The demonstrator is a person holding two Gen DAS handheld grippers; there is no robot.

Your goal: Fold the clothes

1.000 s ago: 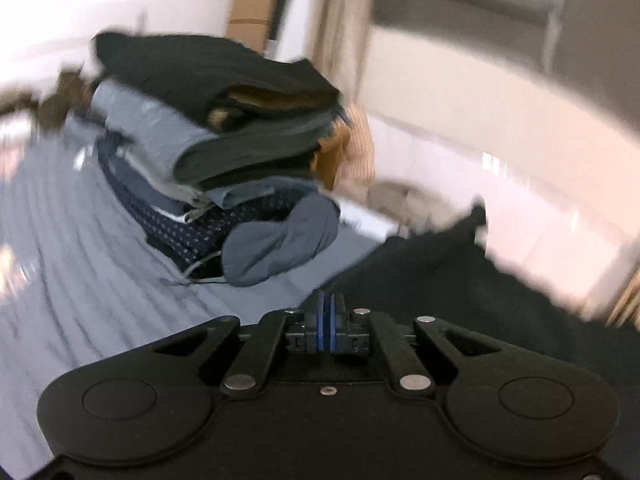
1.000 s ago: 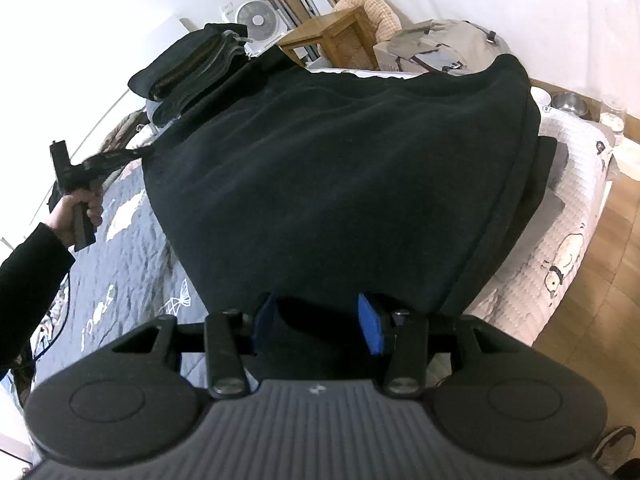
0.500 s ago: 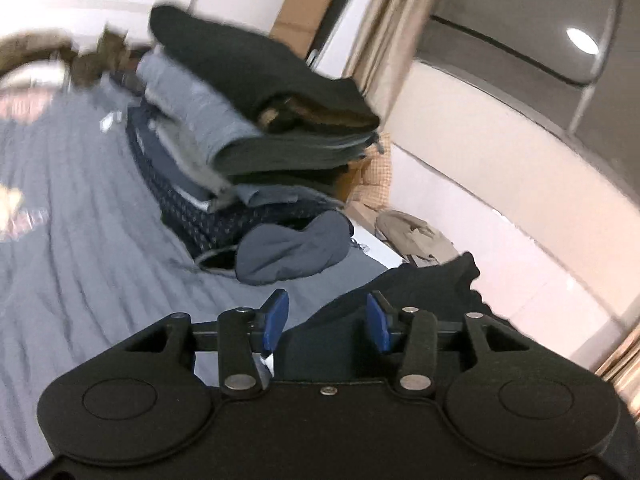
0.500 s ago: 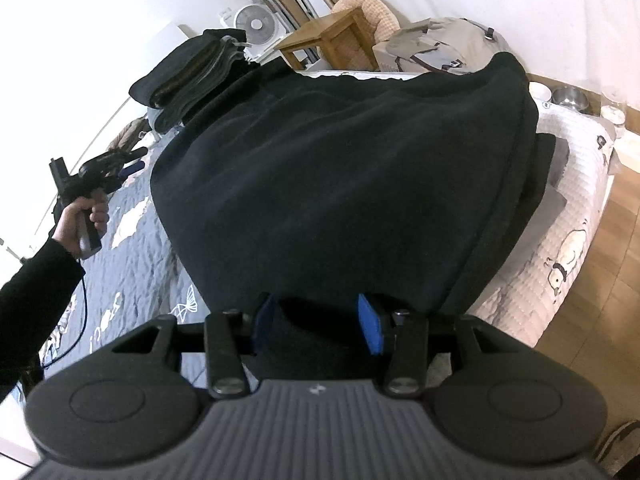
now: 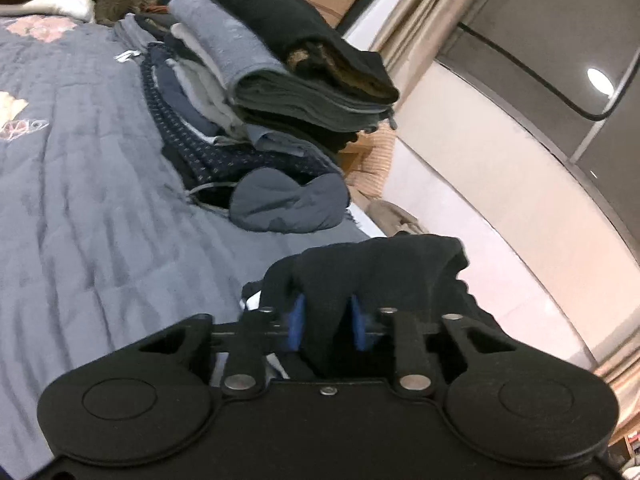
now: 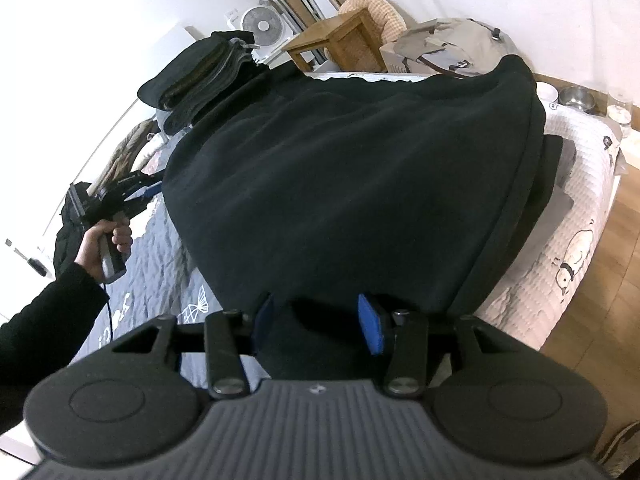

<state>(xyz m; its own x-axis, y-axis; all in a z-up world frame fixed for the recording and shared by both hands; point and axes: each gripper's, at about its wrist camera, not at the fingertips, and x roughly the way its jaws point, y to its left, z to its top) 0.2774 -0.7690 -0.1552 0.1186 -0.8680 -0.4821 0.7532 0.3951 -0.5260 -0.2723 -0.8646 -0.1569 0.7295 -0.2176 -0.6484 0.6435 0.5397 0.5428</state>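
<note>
Grey quilt (image 5: pixel 92 216) lies at left, then folded stack (image 5: pixel 280 92), then black garment (image 6: pixel 360 184) spread on the bed, its edge between the parted pads of both left gripper (image 5: pixel 326 322) and right gripper (image 6: pixel 316 322), so I judge closing on the cloth comes next.

— Floor and walls?
— Brown wood-plank floor (image 6: pixel 612 240) at the right of the bed; plain white wall (image 6: pixel 100 20) behind.
— Furniture?
— Small wooden side table (image 6: pixel 340 38), white round desk fan (image 6: pixel 262 24) beside it.
— Windows, light?
— Dark glass window (image 5: pixel 540 40) reflecting a round ceiling lamp (image 5: pixel 600 79); beige curtain (image 5: pixel 416 20) alongside.
</note>
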